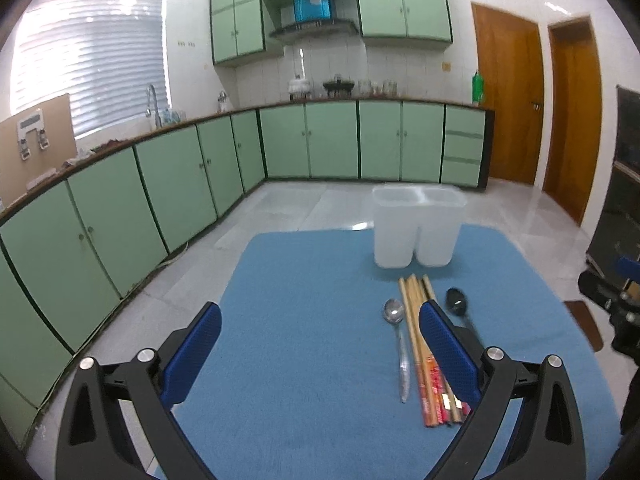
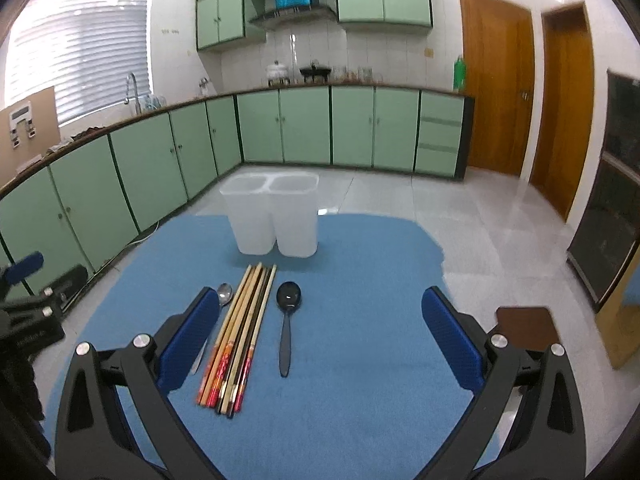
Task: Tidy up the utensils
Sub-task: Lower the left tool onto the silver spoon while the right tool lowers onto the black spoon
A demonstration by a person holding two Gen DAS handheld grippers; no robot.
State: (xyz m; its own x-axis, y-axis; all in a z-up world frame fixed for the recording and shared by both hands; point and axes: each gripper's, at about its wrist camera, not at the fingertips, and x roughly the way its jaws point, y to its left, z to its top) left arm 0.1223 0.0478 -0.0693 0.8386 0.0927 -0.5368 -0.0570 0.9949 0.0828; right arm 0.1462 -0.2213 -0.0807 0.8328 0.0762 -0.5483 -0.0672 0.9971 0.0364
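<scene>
Your chopsticks (image 2: 240, 332) are lying bundled at lower centre-left of the right wrist view, with the metal spoon (image 2: 225, 294) just left of them and the black spoon (image 2: 287, 320) just right. All three are sitting just inside the left finger of your right gripper (image 2: 320, 340), which you are holding spread wide and empty. Your left gripper (image 1: 320, 348) is also gaping empty, its right finger overlapping the chopsticks (image 1: 420, 344). Above them the white two-compartment holder (image 2: 276, 216) is standing upright on the blue worktop (image 2: 360, 360). Green cabinets (image 2: 160, 152) are lining the room behind.
</scene>
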